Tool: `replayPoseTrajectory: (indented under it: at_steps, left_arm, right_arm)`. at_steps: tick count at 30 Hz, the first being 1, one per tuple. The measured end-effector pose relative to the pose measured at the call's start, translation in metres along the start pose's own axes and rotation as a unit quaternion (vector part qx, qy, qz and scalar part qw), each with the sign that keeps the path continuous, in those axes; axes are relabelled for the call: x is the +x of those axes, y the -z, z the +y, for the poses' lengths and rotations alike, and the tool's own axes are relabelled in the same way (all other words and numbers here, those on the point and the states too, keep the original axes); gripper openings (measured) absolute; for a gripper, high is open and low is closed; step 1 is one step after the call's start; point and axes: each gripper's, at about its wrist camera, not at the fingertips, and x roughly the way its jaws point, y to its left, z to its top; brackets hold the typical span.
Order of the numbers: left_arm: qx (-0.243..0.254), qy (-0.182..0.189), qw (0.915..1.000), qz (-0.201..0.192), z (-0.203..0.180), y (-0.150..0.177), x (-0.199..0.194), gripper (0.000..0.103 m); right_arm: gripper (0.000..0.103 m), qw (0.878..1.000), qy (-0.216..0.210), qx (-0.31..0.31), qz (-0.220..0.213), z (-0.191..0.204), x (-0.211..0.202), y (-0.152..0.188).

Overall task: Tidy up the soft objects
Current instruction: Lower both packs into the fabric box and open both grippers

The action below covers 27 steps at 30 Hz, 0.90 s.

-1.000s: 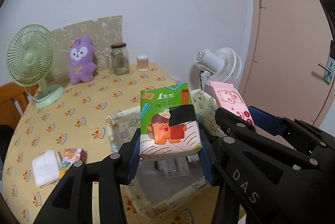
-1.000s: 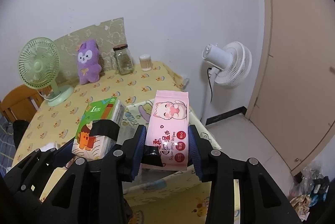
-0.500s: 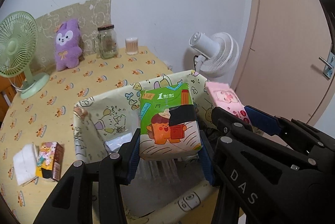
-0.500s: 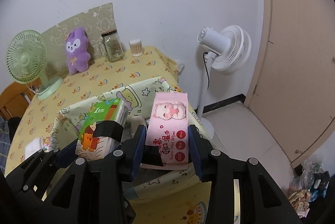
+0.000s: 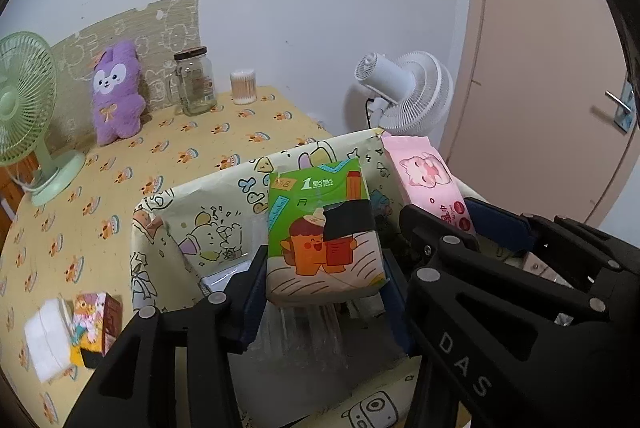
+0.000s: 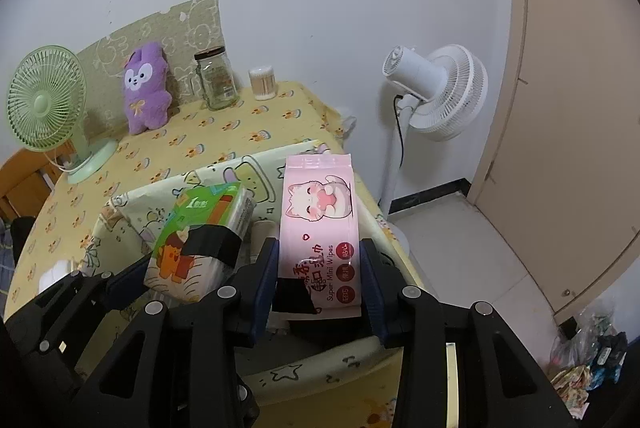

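My left gripper (image 5: 324, 268) is shut on a green tissue pack (image 5: 324, 220) with a cartoon print and holds it over the open fabric bin (image 5: 224, 180). The right gripper (image 6: 318, 256) is shut on a pink wipes pack (image 6: 318, 204) with a cat picture, just right of the green pack (image 6: 200, 228) and above the bin's right half (image 6: 132, 204). In the left wrist view the pink pack (image 5: 428, 180) sticks up beside my right gripper's black frame. Pale and clear packets lie on the bin's floor, mostly hidden under both packs.
At the back of the yellow tablecloth stand a purple plush (image 5: 116, 92), a glass jar (image 5: 194, 80) and a cotton swab tub (image 5: 243, 86). A green fan (image 5: 24, 96) is at the left. A small box (image 5: 96, 320) and white tissues (image 5: 46, 340) lie left of the bin. A white floor fan (image 6: 436, 92) stands off the table's right edge.
Both grippers have moved forward and down with their packs, from short of the bin to above its opening. The bin now fills the lower middle of both views.
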Motion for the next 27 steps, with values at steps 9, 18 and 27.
replayPoseTrajectory:
  at_steps: [9,18,27]
  left_arm:
    - [0.001,0.001,1.0000,0.008,0.009,-0.003,-0.007,0.084]
    - [-0.008,-0.021,0.9997,-0.010,0.023,-0.001,-0.031,0.093]
    - [-0.011,-0.034,0.9990,-0.028,0.033,0.006,-0.062,0.098]
  right_arm:
    - [0.044,1.000,-0.017,0.000,0.002,0.012,-0.003,-0.004]
    - [0.083,0.999,-0.033,-0.011,-0.018,0.028,-0.024,-0.004]
    - [0.095,0.999,-0.031,-0.014,-0.035,0.044,-0.052,0.002]
